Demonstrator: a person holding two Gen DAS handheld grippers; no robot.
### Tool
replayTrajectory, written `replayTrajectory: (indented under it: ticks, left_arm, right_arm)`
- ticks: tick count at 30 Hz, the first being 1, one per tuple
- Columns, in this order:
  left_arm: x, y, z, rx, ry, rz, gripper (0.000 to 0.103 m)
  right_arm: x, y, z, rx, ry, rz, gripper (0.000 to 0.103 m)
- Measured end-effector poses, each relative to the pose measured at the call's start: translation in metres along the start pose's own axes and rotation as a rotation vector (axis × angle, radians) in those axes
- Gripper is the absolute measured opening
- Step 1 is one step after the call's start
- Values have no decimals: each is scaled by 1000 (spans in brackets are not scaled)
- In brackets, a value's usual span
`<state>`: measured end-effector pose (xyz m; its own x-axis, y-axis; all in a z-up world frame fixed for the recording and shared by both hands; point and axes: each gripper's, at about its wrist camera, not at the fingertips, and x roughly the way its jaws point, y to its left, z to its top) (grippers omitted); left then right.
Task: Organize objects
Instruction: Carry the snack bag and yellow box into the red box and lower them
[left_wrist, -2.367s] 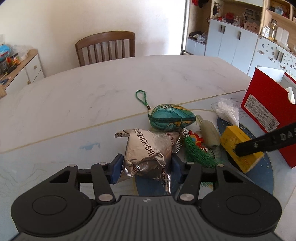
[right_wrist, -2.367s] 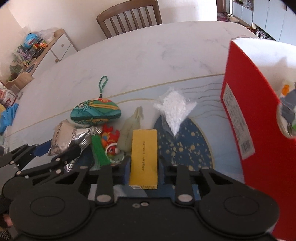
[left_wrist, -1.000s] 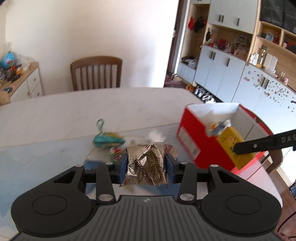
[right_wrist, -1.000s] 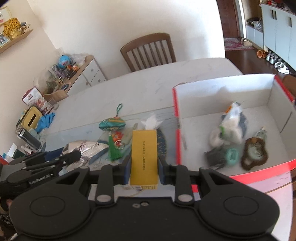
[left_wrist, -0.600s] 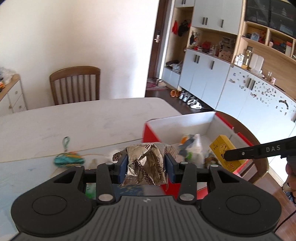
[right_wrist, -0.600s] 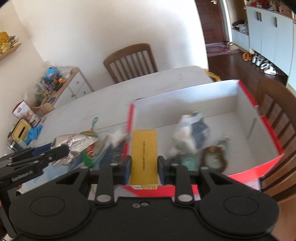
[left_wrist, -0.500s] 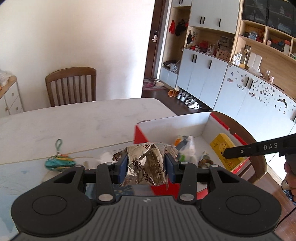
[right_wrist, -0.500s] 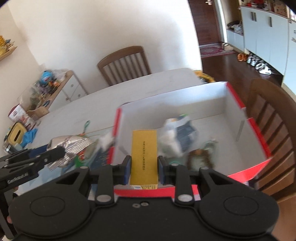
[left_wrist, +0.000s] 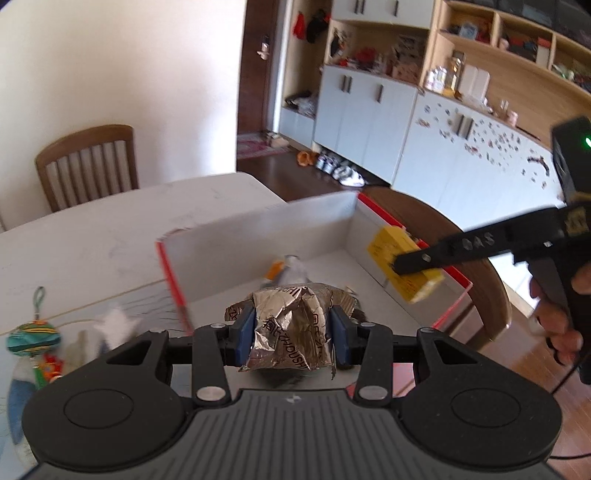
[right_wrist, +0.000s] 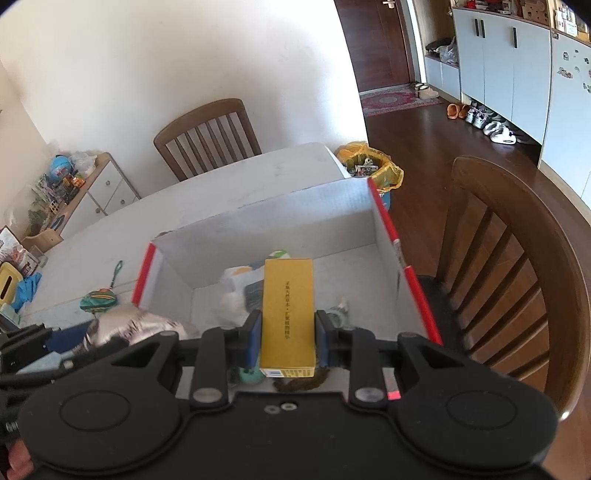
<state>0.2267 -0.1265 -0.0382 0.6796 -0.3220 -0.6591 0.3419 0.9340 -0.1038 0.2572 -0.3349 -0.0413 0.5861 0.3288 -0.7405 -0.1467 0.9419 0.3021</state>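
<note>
My left gripper (left_wrist: 291, 334) is shut on a crumpled silver foil packet (left_wrist: 291, 328), held above the near part of the open red box (left_wrist: 266, 229) with white inner walls. My right gripper (right_wrist: 287, 338) is shut on a narrow yellow carton (right_wrist: 288, 314) and hangs over the same box (right_wrist: 266, 218). From the left wrist view the yellow carton (left_wrist: 404, 264) shows in the right gripper's fingers (left_wrist: 443, 253) above the box's right wall. Inside the box lie a white plastic-wrapped item (right_wrist: 236, 291) and a few small things, partly hidden.
On the marble table (left_wrist: 92, 236) left of the box stay a green embroidered pouch with a cord (left_wrist: 33, 334), a white crumpled wrapper (left_wrist: 116, 319) and small toys. A wooden chair (right_wrist: 517, 266) stands close to the box's right side; another chair (right_wrist: 207, 136) is at the far end.
Both grippers have swung to the right from the cluster of loose items to above the red box, each still gripping its item. The box now fills the middle of both views.
</note>
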Motion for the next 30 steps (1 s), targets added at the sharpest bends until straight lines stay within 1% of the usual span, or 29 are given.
replayTrajectory:
  ticks: [5,10,15,19,25,30]
  left_arm:
    - [26,-16,-2,16,76,-22,41]
    - [48,-25,-2,40,132,-15,41]
    - [66,-28,1,38,175,-1,41]
    - [78,-29,3,39,212,14,42]
    - [90,-34,7,60,243,34,42]
    - [98,-36,9,64,268,35,42]
  right_arm:
    - [18,-8,8,-12,21,-7,28]
    - [42,-15,15,-22,54,-19,28]
    - [65,-19,21,-29,97,-29,28]
    - [79,-14,23,-60,128,-38,28]
    - [97,-5,27,-99,171,-39,28]
    - [109,-7,30,-104,202,-57,28]
